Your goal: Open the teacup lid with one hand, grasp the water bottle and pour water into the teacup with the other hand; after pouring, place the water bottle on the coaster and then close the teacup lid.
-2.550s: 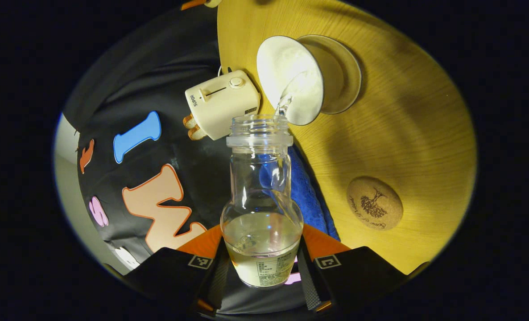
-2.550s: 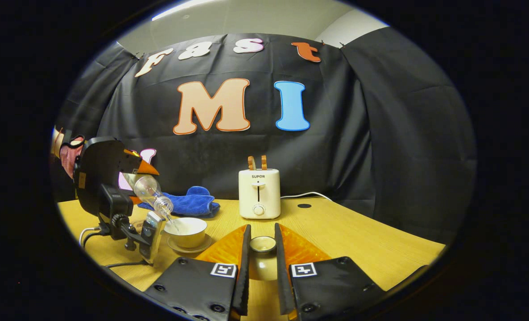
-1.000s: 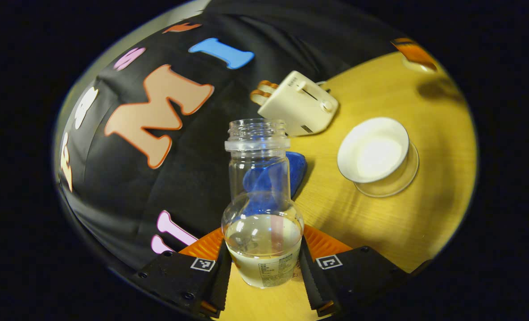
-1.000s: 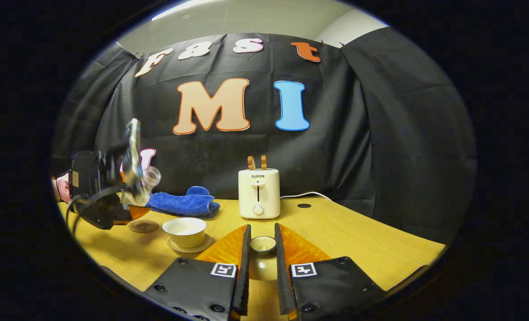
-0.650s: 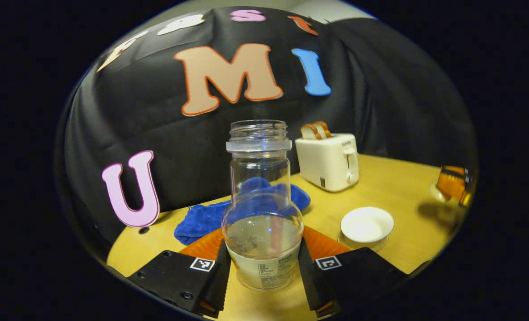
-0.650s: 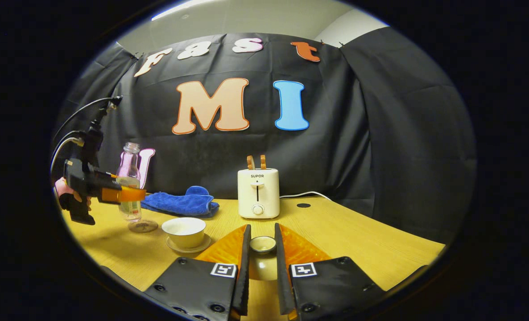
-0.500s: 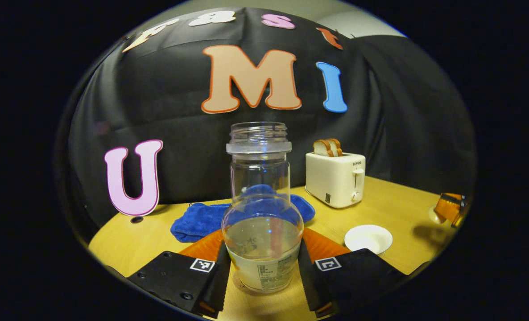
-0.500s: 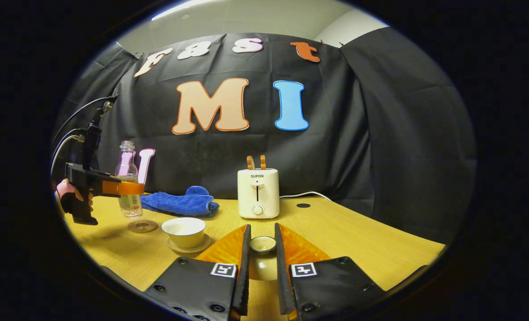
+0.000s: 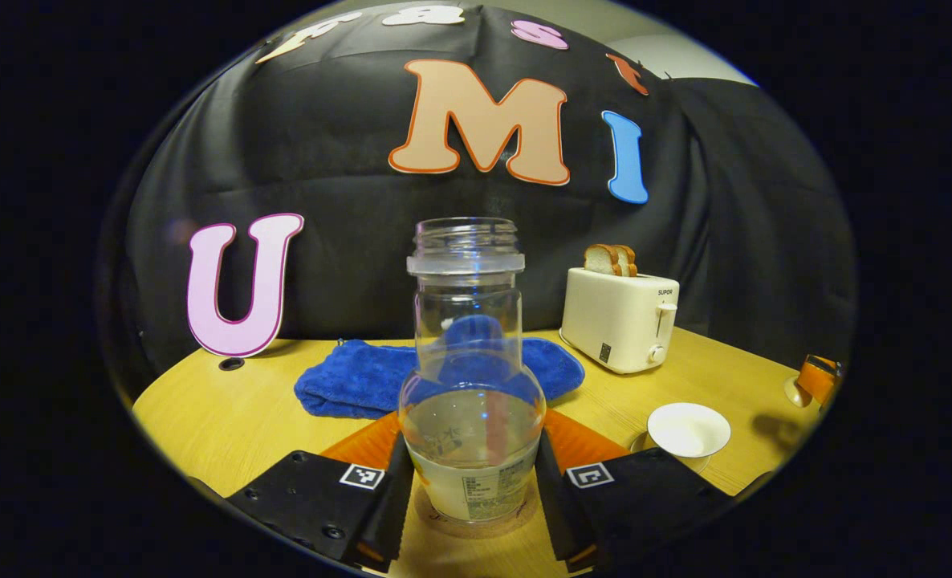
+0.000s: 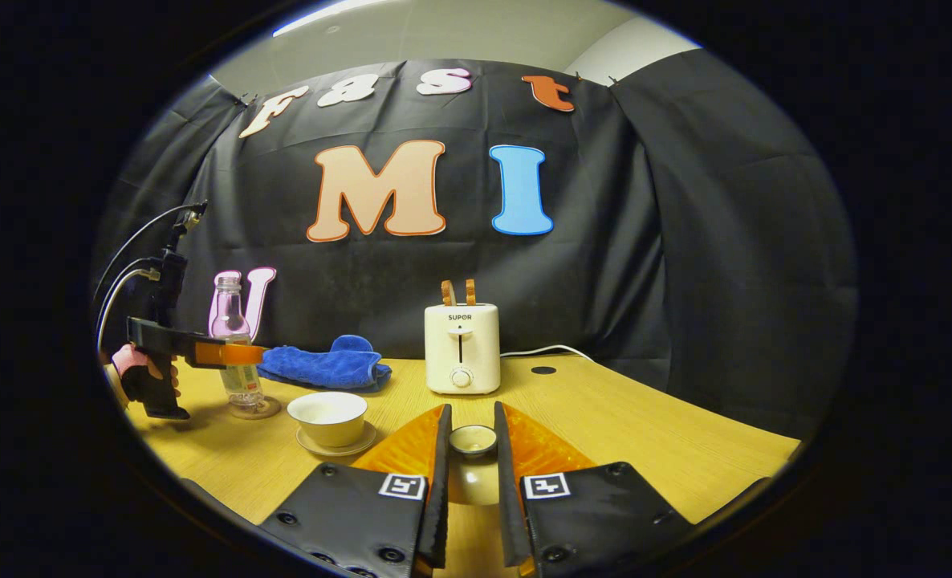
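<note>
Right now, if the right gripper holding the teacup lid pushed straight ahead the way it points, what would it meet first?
Probably the cream two-slot toaster, standing almost dead ahead past the small round ceramic lid that the right gripper grips. The bare wooden table lies between them; depth is hard to judge.

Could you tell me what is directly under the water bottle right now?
The cork coaster sits under the water bottle, which the left gripper grips. Just the coaster's rim shows; its middle is covered by the bottle's base.

Black gripper bodies (image 10: pixel 155 341) with screws, square coded tags (image 10: pixel 402 485), cables (image 10: pixel 127 249) off the far one.
</note>
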`<state>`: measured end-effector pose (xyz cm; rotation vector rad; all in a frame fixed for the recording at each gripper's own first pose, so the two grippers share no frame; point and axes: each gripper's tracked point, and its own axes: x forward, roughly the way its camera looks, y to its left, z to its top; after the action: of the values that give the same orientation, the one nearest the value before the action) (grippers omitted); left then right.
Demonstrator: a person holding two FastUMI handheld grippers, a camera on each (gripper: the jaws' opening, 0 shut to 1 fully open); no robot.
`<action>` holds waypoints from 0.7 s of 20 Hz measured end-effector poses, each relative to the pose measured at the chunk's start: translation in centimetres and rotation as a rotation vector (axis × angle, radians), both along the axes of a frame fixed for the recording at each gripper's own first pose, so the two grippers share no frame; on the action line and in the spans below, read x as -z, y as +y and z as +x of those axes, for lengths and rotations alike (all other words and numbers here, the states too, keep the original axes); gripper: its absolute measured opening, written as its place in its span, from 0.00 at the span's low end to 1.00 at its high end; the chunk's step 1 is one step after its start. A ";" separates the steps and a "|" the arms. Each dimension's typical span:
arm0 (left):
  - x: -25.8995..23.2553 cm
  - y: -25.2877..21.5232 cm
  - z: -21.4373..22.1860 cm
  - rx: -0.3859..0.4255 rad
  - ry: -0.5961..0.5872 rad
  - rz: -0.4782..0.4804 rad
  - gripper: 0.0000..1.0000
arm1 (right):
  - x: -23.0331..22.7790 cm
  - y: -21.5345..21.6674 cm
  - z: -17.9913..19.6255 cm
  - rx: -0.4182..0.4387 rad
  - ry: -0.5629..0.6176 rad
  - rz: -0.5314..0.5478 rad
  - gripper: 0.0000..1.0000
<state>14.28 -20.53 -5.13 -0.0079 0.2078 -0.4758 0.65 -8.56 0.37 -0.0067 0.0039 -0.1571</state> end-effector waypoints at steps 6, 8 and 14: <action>0.2 0.3 0.1 -0.007 0.004 0.015 0.69 | 0.0 0.0 0.0 0.001 -0.001 0.000 0.29; 0.8 0.4 0.1 -0.009 0.020 0.026 0.70 | 0.0 0.0 0.0 0.001 -0.001 0.000 0.29; 0.9 0.1 -0.2 0.014 0.008 0.047 0.73 | -0.1 0.0 0.1 0.005 -0.002 -0.001 0.29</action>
<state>14.03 -20.39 -6.07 0.0383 0.2266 -0.4852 0.72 -8.61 0.43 -0.0076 0.0019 -0.1619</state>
